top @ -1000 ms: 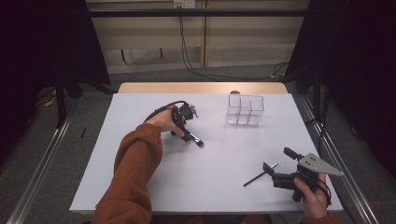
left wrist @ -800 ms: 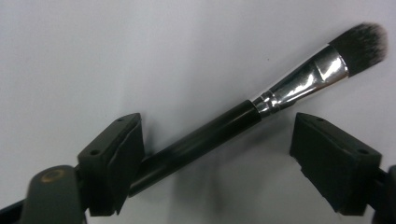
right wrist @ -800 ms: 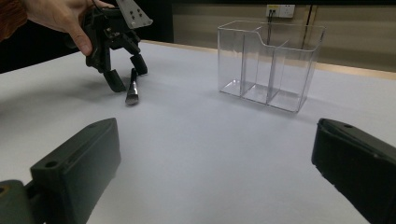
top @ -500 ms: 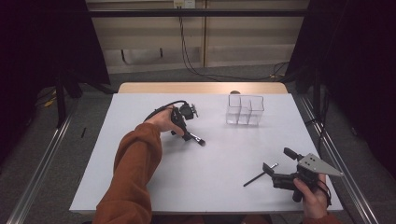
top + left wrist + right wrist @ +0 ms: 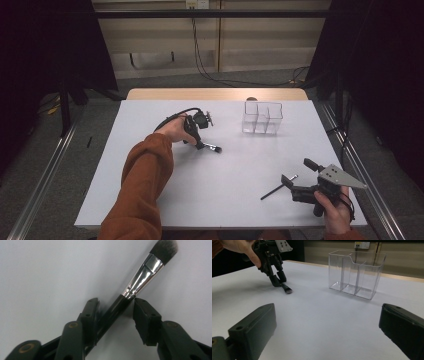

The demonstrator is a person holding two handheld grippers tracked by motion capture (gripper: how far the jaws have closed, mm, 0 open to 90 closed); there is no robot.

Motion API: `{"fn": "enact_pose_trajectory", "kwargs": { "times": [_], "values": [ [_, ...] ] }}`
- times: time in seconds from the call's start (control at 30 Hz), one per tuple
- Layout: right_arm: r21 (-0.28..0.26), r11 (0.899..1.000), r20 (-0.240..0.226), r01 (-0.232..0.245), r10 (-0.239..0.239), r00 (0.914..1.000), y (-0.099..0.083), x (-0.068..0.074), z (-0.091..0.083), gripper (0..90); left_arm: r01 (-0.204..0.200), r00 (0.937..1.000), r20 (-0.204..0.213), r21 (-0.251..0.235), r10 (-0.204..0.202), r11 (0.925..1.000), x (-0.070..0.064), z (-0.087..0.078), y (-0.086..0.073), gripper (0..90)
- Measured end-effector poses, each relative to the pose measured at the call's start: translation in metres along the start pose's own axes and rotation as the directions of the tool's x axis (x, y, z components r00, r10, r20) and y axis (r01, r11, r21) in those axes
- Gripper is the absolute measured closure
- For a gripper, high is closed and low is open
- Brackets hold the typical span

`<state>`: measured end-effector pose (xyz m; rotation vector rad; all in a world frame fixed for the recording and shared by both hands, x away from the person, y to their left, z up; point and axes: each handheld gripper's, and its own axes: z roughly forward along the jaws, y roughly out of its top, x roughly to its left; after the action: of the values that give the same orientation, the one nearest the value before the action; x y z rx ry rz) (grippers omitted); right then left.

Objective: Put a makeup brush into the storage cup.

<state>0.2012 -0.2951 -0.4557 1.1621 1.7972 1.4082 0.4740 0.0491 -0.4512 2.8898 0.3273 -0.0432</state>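
Reaching in over the middle of the table, nearer its far edge, with the left gripper tilted down. Straddling the black handle of a makeup brush lying flat on the white surface, jaws apart: handle pressing against one pad, other pad standing just off near the silver ferrule, not yet clamping. Bristles pointing away from the jaws. Resting near the table's near right corner with the right gripper, jaws spread wide and holding nothing. Standing toward the far right edge, a clear three-compartment organizer.
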Motion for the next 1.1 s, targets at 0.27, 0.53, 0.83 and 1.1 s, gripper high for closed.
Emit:
{"fn": "enact_pose_trajectory", "kwargs": {
  "times": [0.27,0.53,0.83,1.1],
  "values": [
    [0.001,1.0,0.002,0.001,-0.001,1.0,0.0,0.0,0.0,1.0,0.004,0.9997,0.024,0.007,-0.004,1.0,0.001,-0.002,-0.002,75.4],
    [0.001,1.0,0.003,0.002,-0.002,1.0,-0.001,0.0,-0.001,1.0,0.003,0.9999,0.017,0.01,-0.003,0.9999,0.0,-0.002,-0.001,79.5],
    [0.002,1.0,0.003,-0.003,0.003,1.0,0.0,0.0,0.0,1.0,0.05,0.9982,0.035,-0.028,-0.049,0.9983,0.003,-0.003,-0.007,79.7],
    [0.006,1.0,0.003,0.0,0.0,1.0,-0.001,-0.001,0.0,1.0,0.096,0.9947,0.046,-0.104,-0.092,0.9899,0.005,-0.004,-0.016,79.7]
  ]
}}
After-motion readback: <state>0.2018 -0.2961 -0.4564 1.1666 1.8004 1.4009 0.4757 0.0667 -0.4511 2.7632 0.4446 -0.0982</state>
